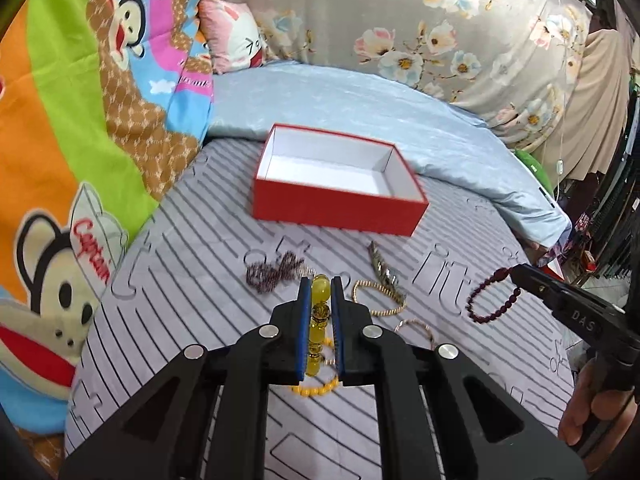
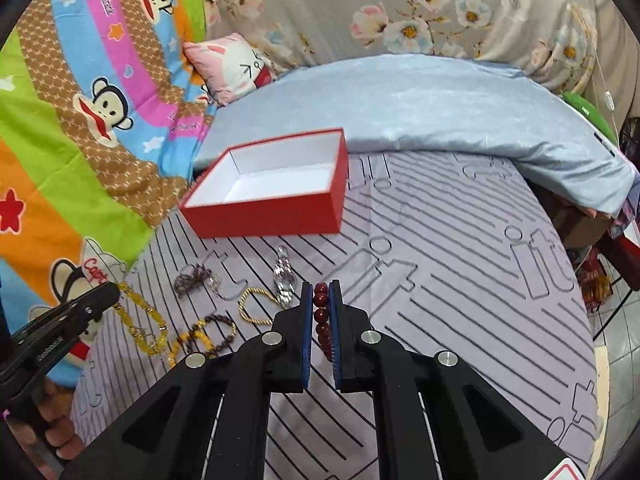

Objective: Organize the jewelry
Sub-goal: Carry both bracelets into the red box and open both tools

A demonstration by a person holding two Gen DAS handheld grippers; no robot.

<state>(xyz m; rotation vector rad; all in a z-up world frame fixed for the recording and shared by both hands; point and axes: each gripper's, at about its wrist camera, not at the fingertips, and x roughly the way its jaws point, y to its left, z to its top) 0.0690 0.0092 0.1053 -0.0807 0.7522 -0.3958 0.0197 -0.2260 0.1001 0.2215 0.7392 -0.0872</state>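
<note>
the left gripper point(image 1: 321, 282) is clamped on a yellow bead bracelet point(image 1: 320, 292): the big amber beads sit pinched between its blue pads, and the rest of the strand hangs below the fingers, above the striped sheet point(image 1: 192, 240). the right gripper point(image 2: 321, 286) is clamped on a dark red bead bracelet point(image 2: 321, 312), a row of round beads squeezed between its pads; from the left wrist view the loop of that bracelet dangles from its tip, clear of the sheet.

ahead of both grippers, beyond the loose pieces, the red box point(image 1: 336, 210) stands open and white inside, nothing in it, well apart from either pair of fingers. between the left gripper and the box lie a purple beaded tangle point(image 1: 274, 272), just ahead and to its left, a silver watch point(image 1: 382, 268) ahead to its right, and a gold chain bracelet point(image 1: 378, 300) close beside its right finger.

both grippers point forward and downward toward the bed. a hand point(image 1: 588, 412) grips the right gripper's handle at the lower right of the left wrist view; a hand point(image 2: 48, 428) holds the left one at the lower left of the right wrist view.
</note>
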